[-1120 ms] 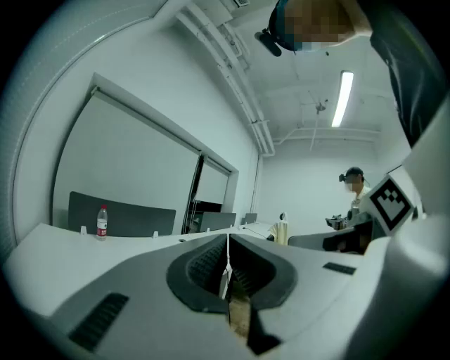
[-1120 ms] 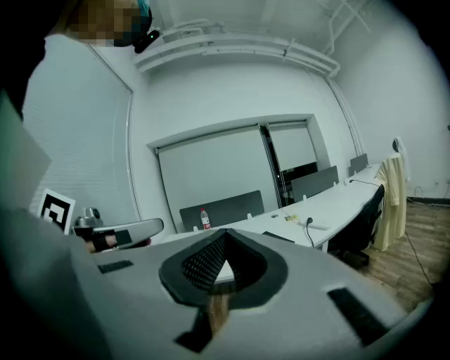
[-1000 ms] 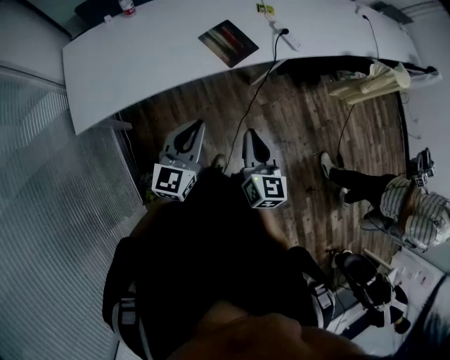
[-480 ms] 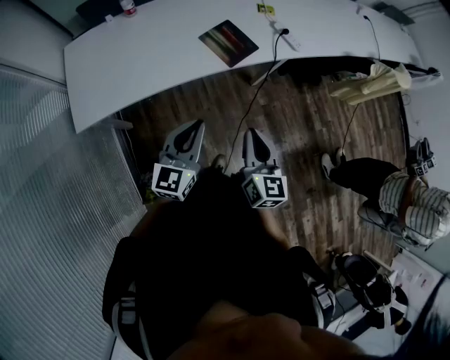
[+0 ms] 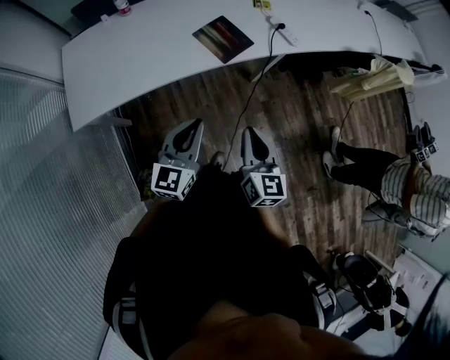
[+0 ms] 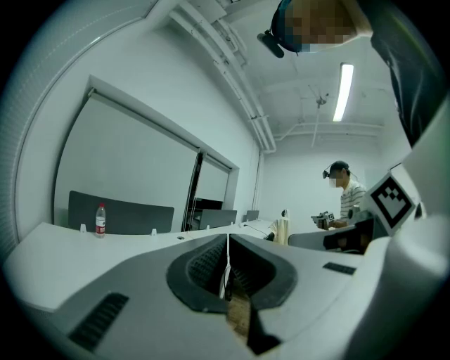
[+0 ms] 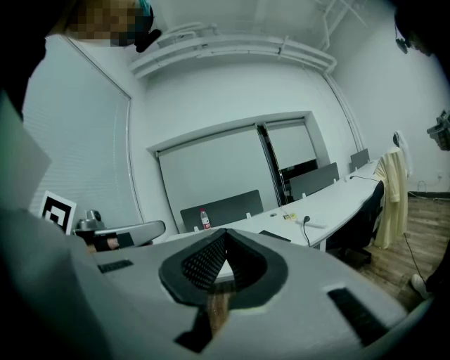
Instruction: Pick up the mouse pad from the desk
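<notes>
The mouse pad, dark with coloured streaks, lies flat on the white curved desk at the top of the head view. It shows as a thin dark slab in the right gripper view. Both grippers hover over the wooden floor, well short of the desk. My left gripper is shut with nothing in it, its jaws meeting in a line. My right gripper points at the desk, shut and empty.
A water bottle stands at the desk's far edge. A power strip lies right of the pad, its cable hanging to the floor. A cream garment hangs by the desk. Another person stands right. Blinds wall the left.
The desk and mouse pad have slid slightly up in the head view as I advance. The person at the right has shifted their legs. Both grippers stay shut.
</notes>
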{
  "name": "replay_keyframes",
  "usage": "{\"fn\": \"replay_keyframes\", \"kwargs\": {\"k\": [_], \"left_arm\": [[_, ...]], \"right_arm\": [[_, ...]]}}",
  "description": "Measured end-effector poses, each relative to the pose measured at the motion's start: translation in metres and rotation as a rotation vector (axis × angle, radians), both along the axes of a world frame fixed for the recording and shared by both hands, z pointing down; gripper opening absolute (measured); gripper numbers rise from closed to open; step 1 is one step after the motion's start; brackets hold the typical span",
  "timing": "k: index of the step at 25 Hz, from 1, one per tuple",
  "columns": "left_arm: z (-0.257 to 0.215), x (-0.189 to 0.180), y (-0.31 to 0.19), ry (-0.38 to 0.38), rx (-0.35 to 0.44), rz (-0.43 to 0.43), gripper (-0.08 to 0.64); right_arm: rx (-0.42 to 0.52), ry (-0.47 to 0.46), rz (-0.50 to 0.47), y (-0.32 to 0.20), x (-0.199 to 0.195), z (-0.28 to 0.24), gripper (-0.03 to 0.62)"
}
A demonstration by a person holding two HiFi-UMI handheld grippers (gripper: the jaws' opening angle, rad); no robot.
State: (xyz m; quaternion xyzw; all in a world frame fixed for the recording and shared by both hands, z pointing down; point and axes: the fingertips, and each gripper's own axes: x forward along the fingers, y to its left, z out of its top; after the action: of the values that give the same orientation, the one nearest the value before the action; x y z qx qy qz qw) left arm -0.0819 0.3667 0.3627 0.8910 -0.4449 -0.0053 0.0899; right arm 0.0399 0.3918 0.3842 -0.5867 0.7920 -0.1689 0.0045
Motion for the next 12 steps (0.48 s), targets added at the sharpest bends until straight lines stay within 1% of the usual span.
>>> {"fn": "replay_keyframes", "kwargs": {"k": [12], "left_arm": [[0.010, 0.047, 0.007, -0.019, 0.005, -0.061, 0.006]], "right_arm": [[-0.005, 0.011, -0.067, 0.000, 0.052, 0.009, 0.000]]}}
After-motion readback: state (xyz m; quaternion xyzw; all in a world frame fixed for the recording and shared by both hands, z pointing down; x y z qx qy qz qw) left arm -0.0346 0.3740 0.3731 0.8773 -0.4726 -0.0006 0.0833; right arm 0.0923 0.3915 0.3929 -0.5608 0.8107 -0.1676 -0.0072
